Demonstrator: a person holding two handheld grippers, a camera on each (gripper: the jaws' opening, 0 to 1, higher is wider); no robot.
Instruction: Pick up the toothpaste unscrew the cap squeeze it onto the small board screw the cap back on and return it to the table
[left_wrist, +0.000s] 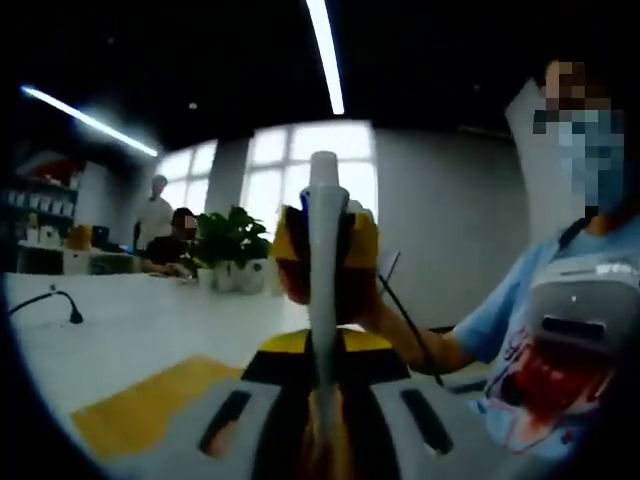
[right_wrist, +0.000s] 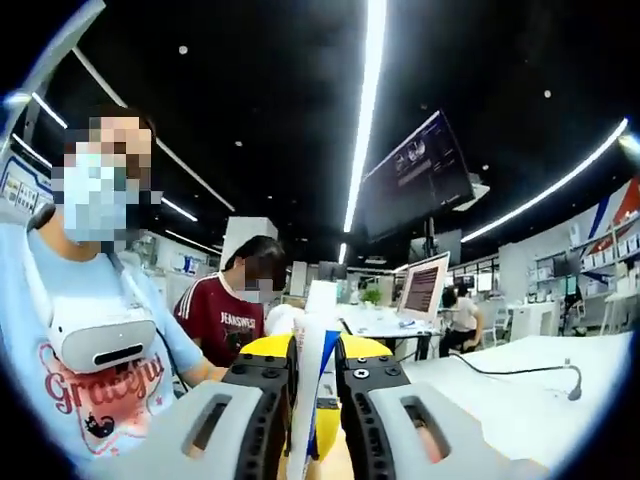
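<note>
The white desk lies below, well apart. I hold the toothpaste tube upright in the air, my left tongs and right tongs both clamped on it. Judged light, soft, slippery: grip low, gently, sparing the cap.

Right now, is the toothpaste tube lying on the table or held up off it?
Held up off it. The toothpaste tube stands on end between the left claw jaws, above the white table; the right claw grips it too.
</note>
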